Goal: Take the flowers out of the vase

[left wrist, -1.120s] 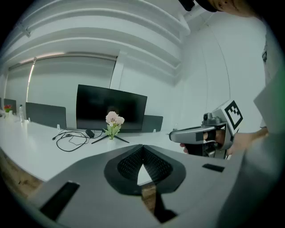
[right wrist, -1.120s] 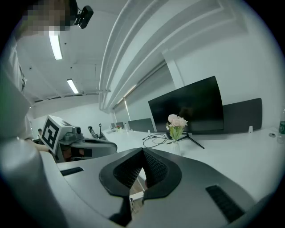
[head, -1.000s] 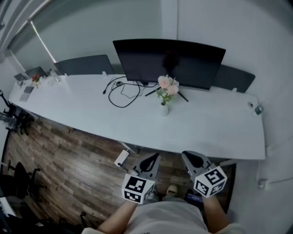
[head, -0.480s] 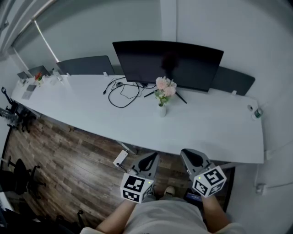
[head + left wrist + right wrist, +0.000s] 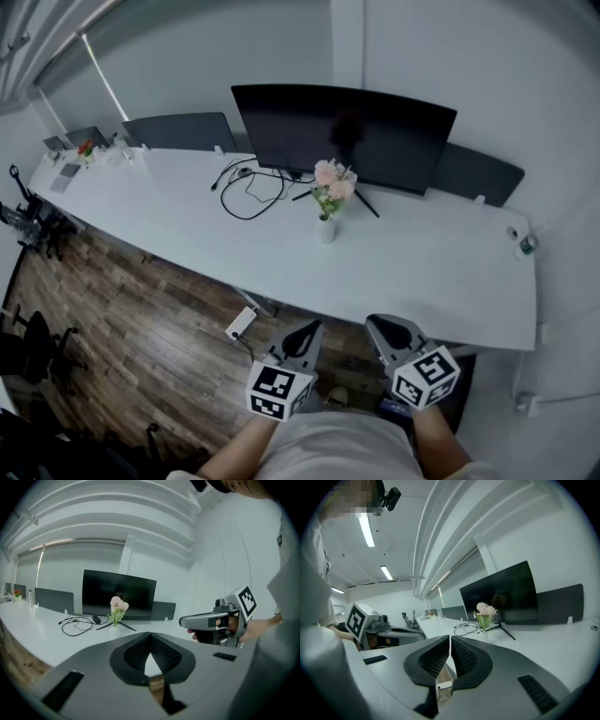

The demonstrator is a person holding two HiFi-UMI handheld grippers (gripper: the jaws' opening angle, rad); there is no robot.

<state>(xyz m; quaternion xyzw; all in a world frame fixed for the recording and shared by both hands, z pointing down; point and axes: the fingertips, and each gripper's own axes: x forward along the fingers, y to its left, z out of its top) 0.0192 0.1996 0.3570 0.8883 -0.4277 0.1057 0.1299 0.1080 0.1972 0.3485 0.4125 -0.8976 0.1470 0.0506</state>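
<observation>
A bunch of pink flowers [image 5: 333,181] stands upright in a small white vase [image 5: 326,229] on the long white desk [image 5: 441,267], just in front of the black monitor [image 5: 343,127]. The flowers [image 5: 118,604] also show in the left gripper view and the flowers [image 5: 485,609] in the right gripper view, far ahead of the jaws. My left gripper [image 5: 307,334] and right gripper [image 5: 386,330] hover side by side below the desk's near edge, well short of the vase. Both are shut with nothing between their jaws.
A black cable [image 5: 251,192] loops on the desk left of the vase. Dark divider panels [image 5: 175,131] line the desk's far edge. Small items [image 5: 84,150] sit at the far left end, a small bottle [image 5: 524,245] at the right. Wooden floor [image 5: 141,328] lies below.
The view has shifted: the desk and vase sit slightly higher and more leftward in the head view. Both grippers have drifted a little lower in the picture, still shut.
</observation>
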